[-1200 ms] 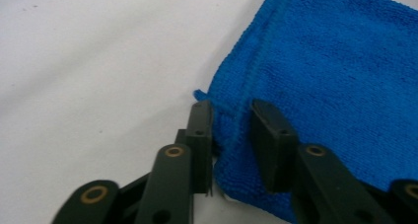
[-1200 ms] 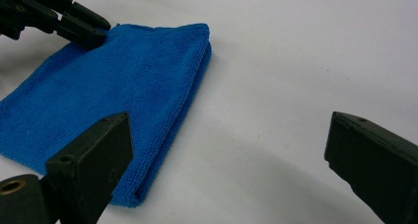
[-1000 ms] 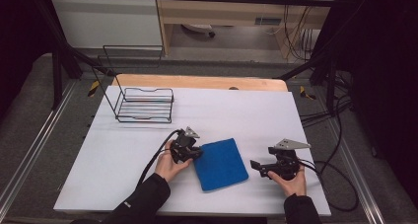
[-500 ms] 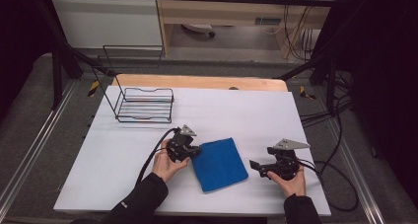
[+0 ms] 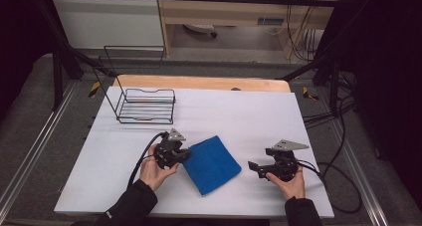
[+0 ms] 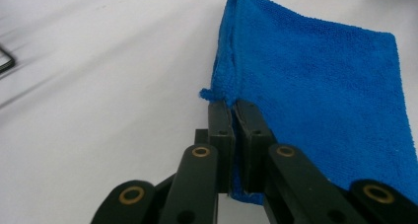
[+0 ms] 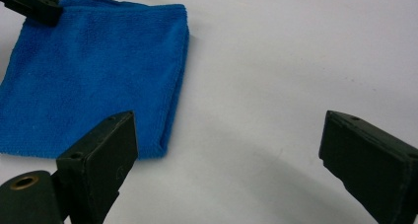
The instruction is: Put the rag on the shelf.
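- Blue cloth point(image 5: 211, 164) lies folded on the white table point(image 5: 239, 116), towards the near edge, between the two hands.
- Left gripper point(image 5: 183, 155) sits at the cloth's left edge. Its jaws have just been closing, and in the left gripper view they are clamped tight on a fold of that edge point(image 6: 231, 108).
- The pinched edge stands up as a ridge above the jaws; the rest of the cloth lies flat on the table. Whether the gripped corner is clear of the surface is hard to judge from here.
- Right gripper point(image 5: 255, 167) rests in the person's right hand point(image 5: 291, 182), just right of the cloth and apart from it. It points towards the cloth.
- In the right gripper view its jaws stand wide apart with only bare table between them; the cloth's near corner point(image 7: 148, 135) lies just beyond the left jaw.
- Black wire rack point(image 5: 145, 105) stands at the far left of the table, well apart from the cloth.
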`<state>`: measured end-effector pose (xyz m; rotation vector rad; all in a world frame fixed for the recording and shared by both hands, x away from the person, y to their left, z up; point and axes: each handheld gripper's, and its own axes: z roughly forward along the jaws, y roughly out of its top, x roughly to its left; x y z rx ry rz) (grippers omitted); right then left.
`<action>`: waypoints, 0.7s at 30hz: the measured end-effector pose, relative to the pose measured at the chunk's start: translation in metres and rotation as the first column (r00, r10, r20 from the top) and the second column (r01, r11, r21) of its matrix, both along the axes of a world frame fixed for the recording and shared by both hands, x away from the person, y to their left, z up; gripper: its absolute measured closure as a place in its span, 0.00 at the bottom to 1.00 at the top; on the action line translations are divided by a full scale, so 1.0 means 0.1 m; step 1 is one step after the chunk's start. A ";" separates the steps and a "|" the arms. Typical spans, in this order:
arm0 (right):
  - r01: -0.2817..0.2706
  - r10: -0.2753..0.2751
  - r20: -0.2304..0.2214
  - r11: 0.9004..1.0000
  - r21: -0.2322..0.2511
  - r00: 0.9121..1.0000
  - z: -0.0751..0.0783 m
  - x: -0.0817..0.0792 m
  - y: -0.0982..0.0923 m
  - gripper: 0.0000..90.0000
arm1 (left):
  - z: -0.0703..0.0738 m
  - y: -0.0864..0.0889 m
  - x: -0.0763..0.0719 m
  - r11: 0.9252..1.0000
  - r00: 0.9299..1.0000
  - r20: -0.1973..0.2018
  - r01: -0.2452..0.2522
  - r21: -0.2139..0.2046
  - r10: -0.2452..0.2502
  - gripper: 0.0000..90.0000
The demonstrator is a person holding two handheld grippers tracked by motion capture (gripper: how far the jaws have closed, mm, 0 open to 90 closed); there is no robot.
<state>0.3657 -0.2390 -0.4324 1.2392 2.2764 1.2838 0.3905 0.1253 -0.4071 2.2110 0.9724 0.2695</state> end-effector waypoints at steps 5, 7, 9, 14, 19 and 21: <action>0.006 -0.006 -0.006 1.000 0.003 1.000 0.00 -0.01 0.00 0.10 | 0.01 0.19 -0.09 0.999 0.999 -0.013 -0.049 -0.005 0.049 0.96; 0.007 -0.007 -0.003 1.000 0.005 1.000 0.00 0.00 0.01 0.10 | 0.00 0.27 -0.15 0.998 0.998 -0.012 -0.061 -0.003 0.061 0.96; 0.007 -0.007 -0.001 1.000 0.004 1.000 0.00 0.00 0.01 0.10 | -0.01 0.34 -0.20 0.997 0.997 -0.015 -0.076 -0.007 0.075 0.96; -0.003 0.003 0.007 1.000 -0.004 1.000 0.02 -0.01 0.08 0.11 | -0.08 0.43 -0.32 0.994 0.994 -0.035 -0.107 -0.019 0.106 0.96; -0.038 0.038 0.008 0.999 -0.005 0.999 0.03 0.01 0.23 0.15 | -0.14 0.47 -0.43 0.993 0.992 -0.037 -0.119 -0.003 0.119 0.95; -0.051 0.051 0.009 0.999 0.002 0.999 0.04 0.03 0.30 0.19 | -0.17 0.48 -0.44 0.993 0.992 -0.037 -0.121 -0.008 0.121 0.95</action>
